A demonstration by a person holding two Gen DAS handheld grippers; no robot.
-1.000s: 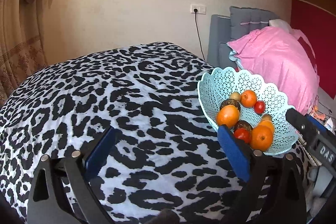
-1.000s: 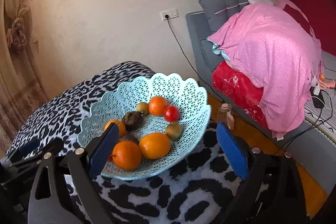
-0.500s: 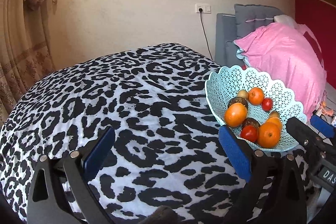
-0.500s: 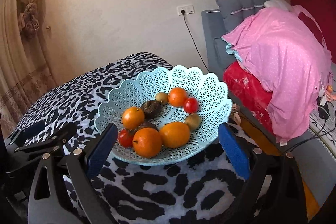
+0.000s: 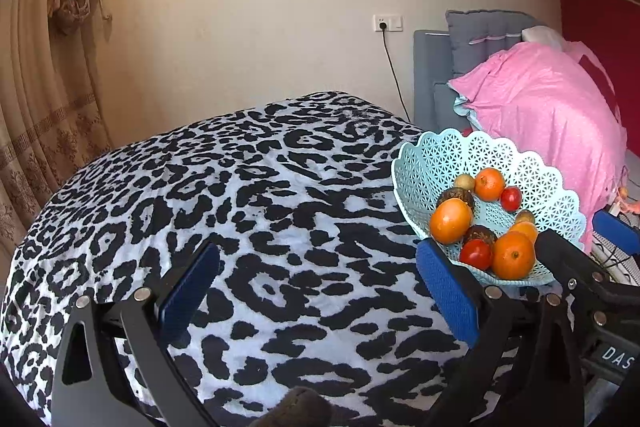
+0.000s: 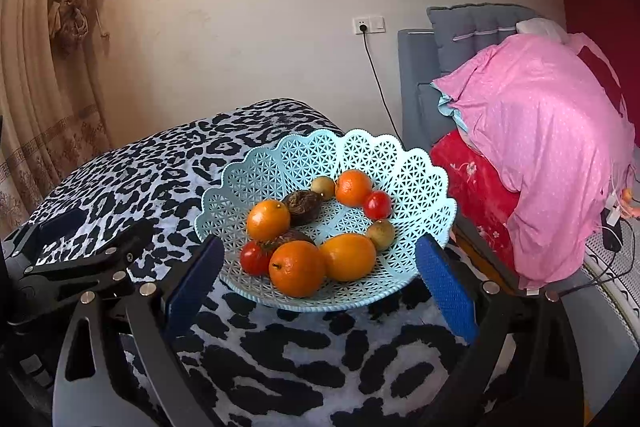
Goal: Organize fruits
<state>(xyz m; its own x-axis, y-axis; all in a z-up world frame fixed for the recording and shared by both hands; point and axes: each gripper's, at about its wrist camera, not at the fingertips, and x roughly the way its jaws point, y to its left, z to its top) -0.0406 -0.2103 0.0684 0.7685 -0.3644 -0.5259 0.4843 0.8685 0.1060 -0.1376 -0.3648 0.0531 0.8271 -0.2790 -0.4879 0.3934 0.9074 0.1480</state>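
Note:
A pale blue lattice basket (image 6: 416,179) (image 5: 440,163) stands on the leopard-print table (image 5: 260,187) near its right edge. It holds several oranges (image 6: 297,269), two red tomatoes (image 6: 254,257), dark brown fruits (image 6: 302,205) and small greenish ones (image 6: 380,234). My right gripper (image 6: 318,291) hangs open just in front of the basket, with nothing between its blue pads. My left gripper (image 5: 318,285) is open over the bare cloth to the left of the basket, and its right pad (image 5: 446,297) is near the basket's front rim.
A grey bed (image 6: 420,75) with a pink quilt (image 6: 552,131) and a red blanket (image 6: 476,187) lies to the right of the table. A curtain (image 5: 36,99) hangs at the left. A wall socket with a cable (image 6: 368,25) sits behind the table.
Both grippers have drawn back and risen a little, so the basket sits farther ahead and more central in the right wrist view. Both stay open. The fruits have not moved.

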